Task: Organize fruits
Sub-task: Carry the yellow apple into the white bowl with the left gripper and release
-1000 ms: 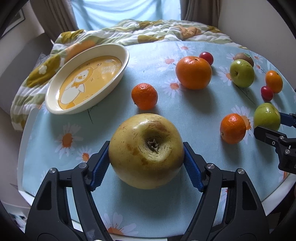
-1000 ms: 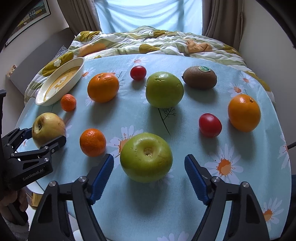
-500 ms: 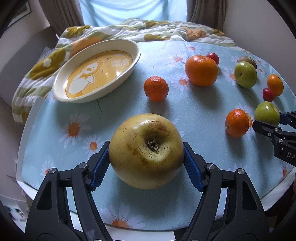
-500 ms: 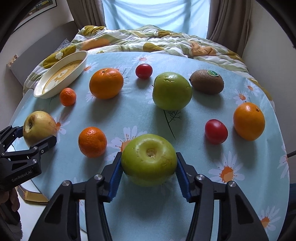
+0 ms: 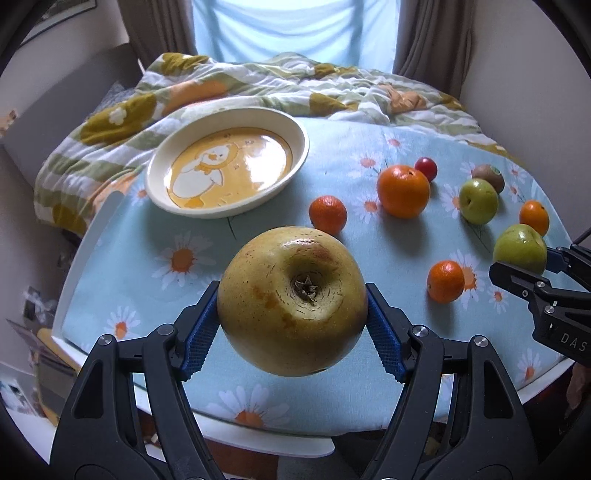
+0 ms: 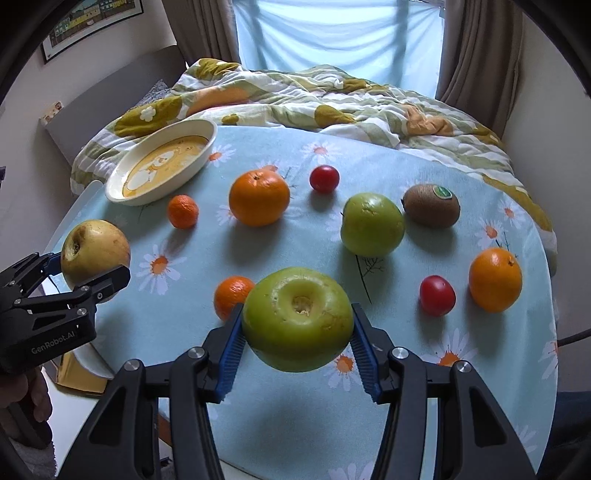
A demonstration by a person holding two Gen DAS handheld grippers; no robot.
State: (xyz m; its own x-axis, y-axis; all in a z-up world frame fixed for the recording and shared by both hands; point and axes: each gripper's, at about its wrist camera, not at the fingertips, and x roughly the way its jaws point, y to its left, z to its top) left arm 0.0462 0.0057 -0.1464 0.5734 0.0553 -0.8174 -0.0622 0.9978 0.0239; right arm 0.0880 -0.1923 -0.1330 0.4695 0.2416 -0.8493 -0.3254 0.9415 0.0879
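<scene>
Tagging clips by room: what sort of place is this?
Probably a bedroom at home: a rumpled quilt lies behind the table, with curtains at a window and a framed picture on the wall.

The left gripper [image 5: 291,317] points steeply down, its 2 blue pads [image 5: 199,343] clamped at 9 and 3 o'clock on a yellow apple [image 5: 291,302] held clear of the cloth. The right gripper [image 6: 298,328] points steeply down too, its 2 pads [image 6: 364,350] pressed at 9 and 3 o'clock on a green apple [image 6: 298,317], also raised. In the right wrist view, part of a hand [image 6: 26,402] shows behind the left gripper at 8 o'clock.
</scene>
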